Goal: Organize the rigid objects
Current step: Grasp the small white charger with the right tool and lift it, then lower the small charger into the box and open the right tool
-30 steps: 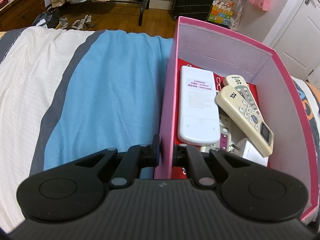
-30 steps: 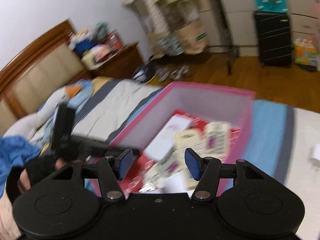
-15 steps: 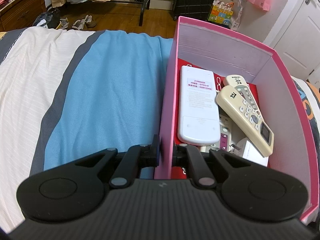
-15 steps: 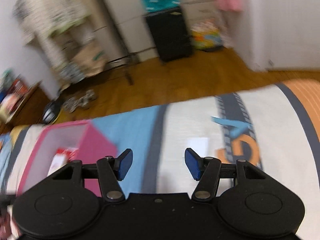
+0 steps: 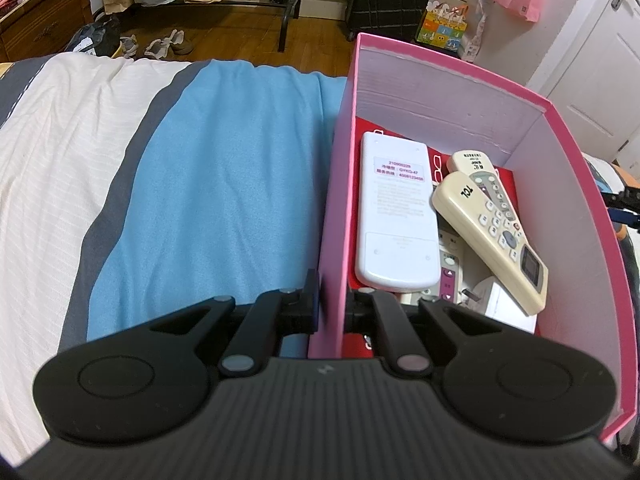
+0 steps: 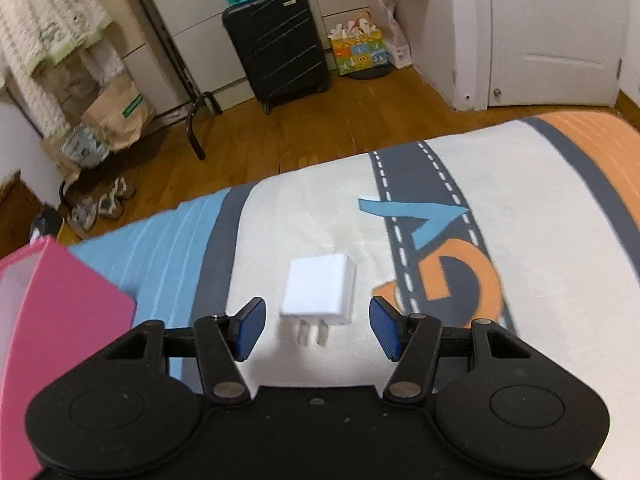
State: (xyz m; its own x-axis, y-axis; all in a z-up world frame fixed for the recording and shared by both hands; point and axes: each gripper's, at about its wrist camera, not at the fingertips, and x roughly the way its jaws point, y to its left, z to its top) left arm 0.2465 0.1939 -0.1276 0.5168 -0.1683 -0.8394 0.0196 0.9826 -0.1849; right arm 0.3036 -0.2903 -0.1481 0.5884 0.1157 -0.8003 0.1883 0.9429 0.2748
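My left gripper (image 5: pixel 333 307) is shut on the near left wall of the pink box (image 5: pixel 336 208) that stands on the bed. Inside lie a white remote (image 5: pixel 394 208), a cream TCL remote (image 5: pixel 490 220), another cream remote (image 5: pixel 472 162) and a white plug adapter (image 5: pixel 504 306). My right gripper (image 6: pixel 317 328) is open and empty, low over the bed, with a white charger plug (image 6: pixel 318 292) lying between its fingertips, prongs toward me. A corner of the pink box shows at the left of the right wrist view (image 6: pixel 60 312).
The bedspread has blue (image 5: pixel 208 184), white and grey stripes and an orange pattern (image 6: pixel 460 276). Beyond the bed edge are a wooden floor, a black suitcase (image 6: pixel 276 44), paper bags (image 6: pixel 116 116), shoes (image 6: pixel 100 204) and a white door (image 6: pixel 552 28).
My right gripper has swung away from the pink box to the right and come down over the white charger plug. My left gripper still holds the box wall, unmoved.
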